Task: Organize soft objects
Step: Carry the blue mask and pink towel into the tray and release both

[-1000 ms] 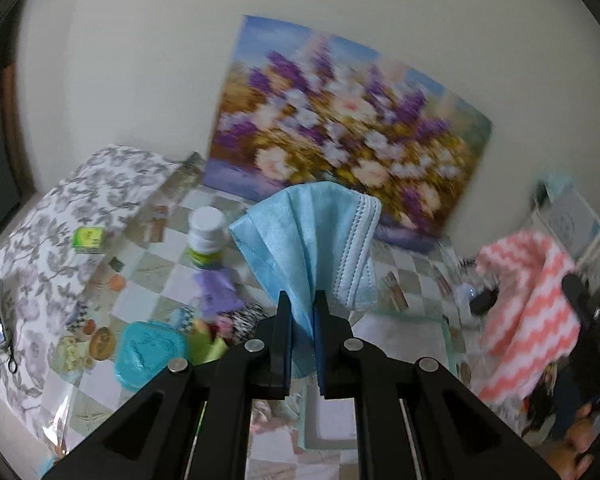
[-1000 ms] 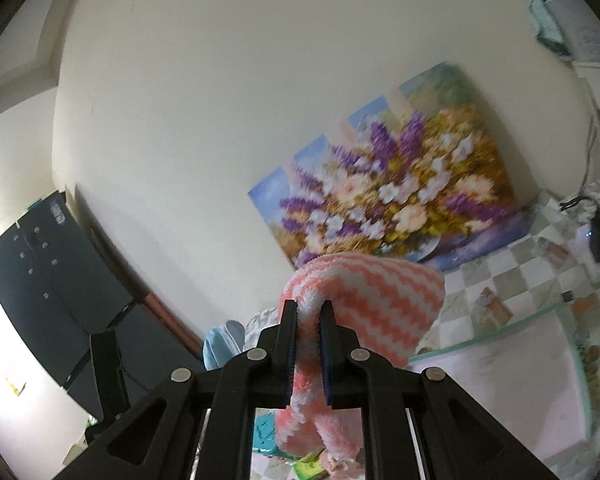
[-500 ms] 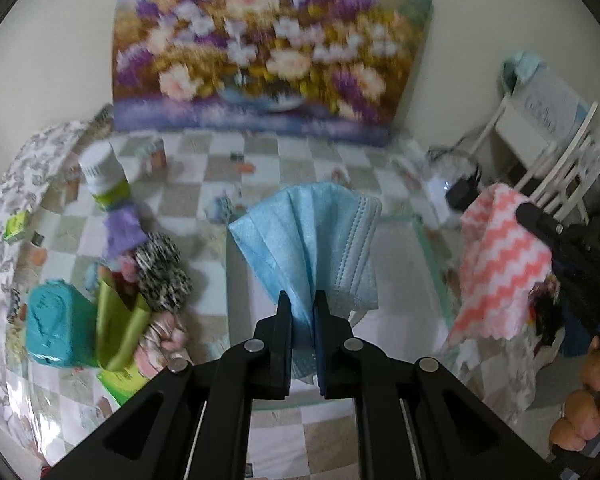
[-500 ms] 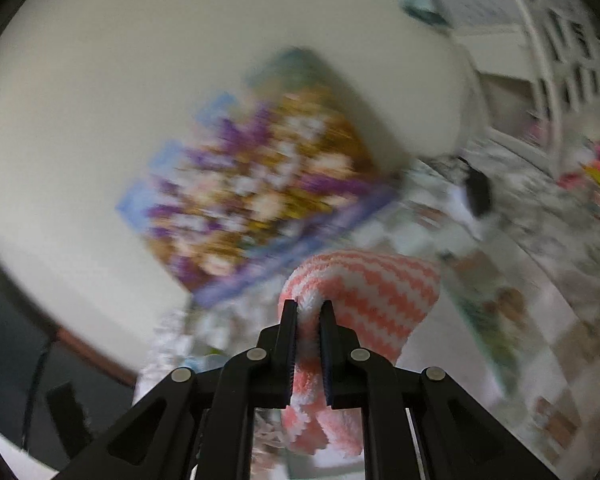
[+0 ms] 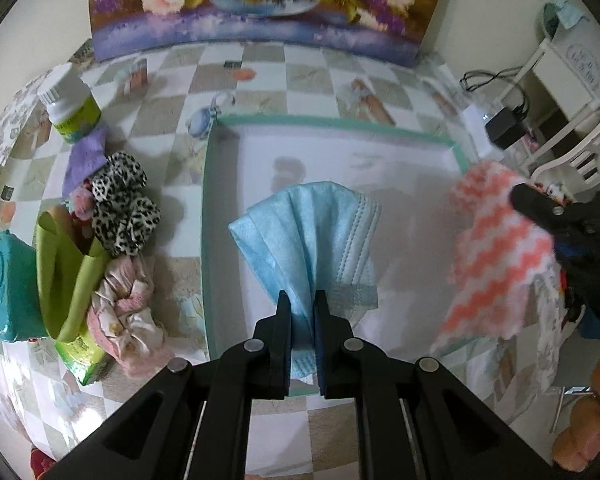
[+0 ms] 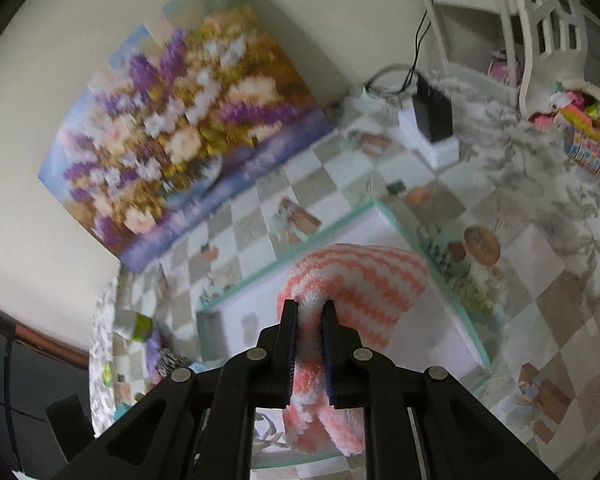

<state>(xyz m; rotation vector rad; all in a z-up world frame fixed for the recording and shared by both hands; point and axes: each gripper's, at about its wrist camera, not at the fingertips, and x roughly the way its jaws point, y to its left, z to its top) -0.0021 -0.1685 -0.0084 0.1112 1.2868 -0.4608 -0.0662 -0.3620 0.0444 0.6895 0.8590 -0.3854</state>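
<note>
Over the checkered table (image 5: 308,80), the left gripper (image 5: 301,300) is clamping a blue mask (image 5: 300,236); the right gripper (image 6: 309,312) is pinching a coral zigzag cloth (image 6: 360,280).

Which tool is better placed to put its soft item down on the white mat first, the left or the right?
Probably the left. The left tool holds the blue face mask over the middle of the white mat, while the right tool holds the pink striped cloth near the mat's edge.

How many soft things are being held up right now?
2. The blue face mask is pinched in the left hand-held gripper above the white tray. The pink zigzag cloth is pinched in the right hand-held gripper.
</note>
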